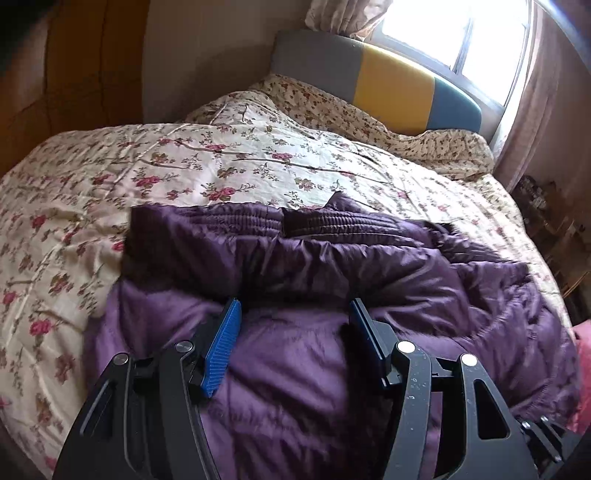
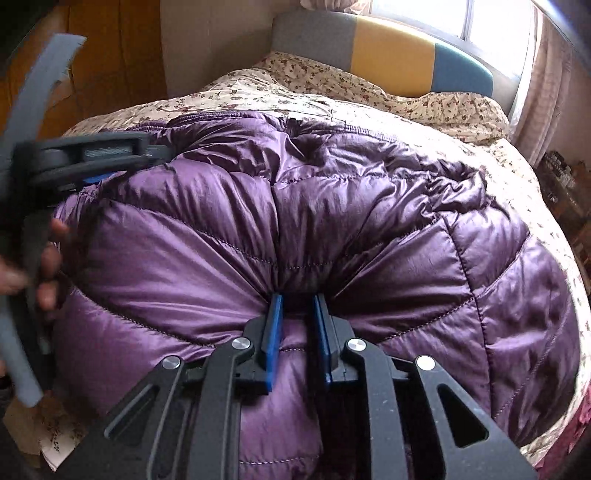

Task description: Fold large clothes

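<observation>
A purple quilted puffer jacket [image 1: 332,258] lies bunched on the floral bedspread [image 1: 166,166], its ribbed hem toward the headboard. My left gripper [image 1: 295,317] hovers low over the near part of the jacket, open, its blue pads [image 1: 223,350] wide apart with padded fabric bulging below them. In the right wrist view the jacket [image 2: 184,240] fills the middle. My right gripper [image 2: 297,306] is shut on a pinch of its shell, and the creases run in toward the jaws. A hand [image 2: 50,258] on the left tool's handle shows blurred at that view's left edge.
The bed's headboard [image 1: 395,92] has grey, yellow and blue panels under a bright window [image 1: 461,33]. A wooden wardrobe [image 1: 74,81] stands at the left. Cluttered shelves [image 1: 546,214] sit by the bed's right side. Something pink [image 1: 583,358] lies at the right edge.
</observation>
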Demonstrator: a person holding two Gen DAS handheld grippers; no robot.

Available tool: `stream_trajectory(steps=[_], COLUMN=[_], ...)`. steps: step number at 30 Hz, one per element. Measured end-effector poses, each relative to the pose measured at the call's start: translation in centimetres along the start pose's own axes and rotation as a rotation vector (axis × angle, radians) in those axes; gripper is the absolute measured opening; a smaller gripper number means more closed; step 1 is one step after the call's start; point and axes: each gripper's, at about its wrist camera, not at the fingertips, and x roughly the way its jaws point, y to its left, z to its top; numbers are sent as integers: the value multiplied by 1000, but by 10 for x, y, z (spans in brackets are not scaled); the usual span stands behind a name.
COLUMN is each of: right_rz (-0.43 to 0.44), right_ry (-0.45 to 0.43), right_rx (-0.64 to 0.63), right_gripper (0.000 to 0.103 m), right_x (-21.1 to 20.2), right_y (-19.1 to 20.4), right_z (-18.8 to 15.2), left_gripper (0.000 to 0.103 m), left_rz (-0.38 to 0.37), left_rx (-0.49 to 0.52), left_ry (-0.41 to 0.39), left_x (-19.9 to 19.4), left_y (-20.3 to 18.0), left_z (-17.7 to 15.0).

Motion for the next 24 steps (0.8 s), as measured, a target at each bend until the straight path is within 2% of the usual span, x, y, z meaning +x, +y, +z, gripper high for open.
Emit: stream_trajectory(steps=[1,2,3,5,11,15,19,24], right_rz=[2,6,13,25,53,64,66,44], right_ry=[-2,-4,-8,-21,-66,-78,-44,17], right_rx=[9,19,31,44,32,0,-18,-23], right_gripper=[17,18,20,23,23,20,15,13], right_x=[-4,-6,-10,-19,-43,-50,-40,-20], right_y=[-1,-3,-5,-8,-9,-2,3,3], right_z=[0,1,1,2,5,7,7,0], left_gripper=[61,68,71,72,72,72,72,69], left_rz=[-8,-12,-14,-27,-8,-44,-136,-248], left_rx=[-6,-17,-31,-64,-163,-268,-365,-457], left_ry=[-10,-23,-35,-50,-64,-19,27,75], left_x=[-8,-20,-29,-46,-78,-81,-75,-68], left_y=[2,6,11,25,68,101,119,121], left_z=[-2,-4,-7,-13,-40,-61,-72,-87])
